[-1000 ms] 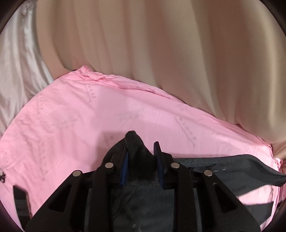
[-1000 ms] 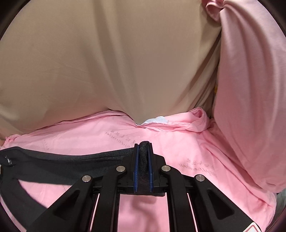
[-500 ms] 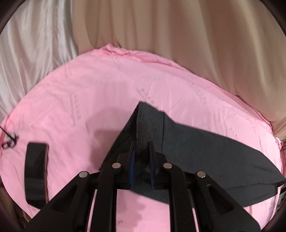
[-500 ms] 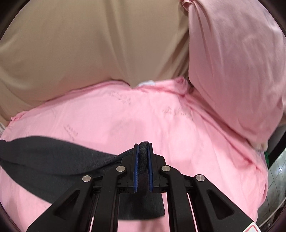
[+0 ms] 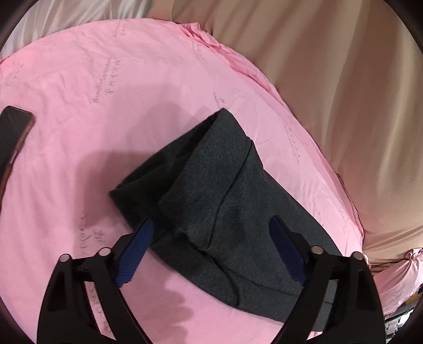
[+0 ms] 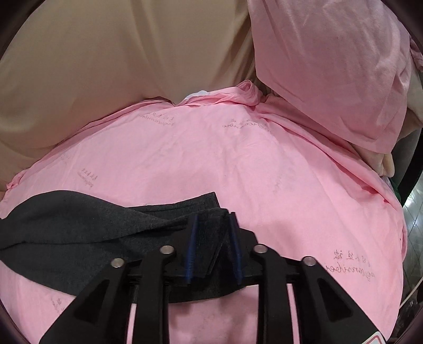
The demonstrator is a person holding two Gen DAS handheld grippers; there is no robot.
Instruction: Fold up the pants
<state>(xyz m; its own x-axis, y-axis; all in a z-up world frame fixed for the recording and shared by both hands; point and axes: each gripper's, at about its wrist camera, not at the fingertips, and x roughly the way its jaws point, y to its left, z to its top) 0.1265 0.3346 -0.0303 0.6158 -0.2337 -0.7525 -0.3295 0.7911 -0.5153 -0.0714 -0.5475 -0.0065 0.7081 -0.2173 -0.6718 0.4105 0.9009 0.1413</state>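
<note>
The dark grey pants [image 5: 211,185] lie folded in layers on the pink bed sheet [image 5: 105,79]. My left gripper [image 5: 210,221] hovers just over them with its jaws opening wide; the blue pads [image 5: 137,248] stand clear on either side of the cloth and press nothing. In the right wrist view the pants [image 6: 79,225] stretch away to the left across the sheet [image 6: 238,158]. My right gripper [image 6: 214,215] is low at their near end with its jaws opening. A fold of the grey cloth still stands loosely between its pads [image 6: 191,238].
A dark phone [image 5: 12,137] lies on the sheet at the left edge. A pink pillow [image 6: 330,66] leans at the back right. Beige fabric [image 6: 119,66] hangs behind the bed, and white cloth [image 5: 66,13] shows at the far left corner.
Both grippers came down to the sheet with the pants. The left one let go and spread wide; the right one's jaws parted. The pants now rest folded on the bed.
</note>
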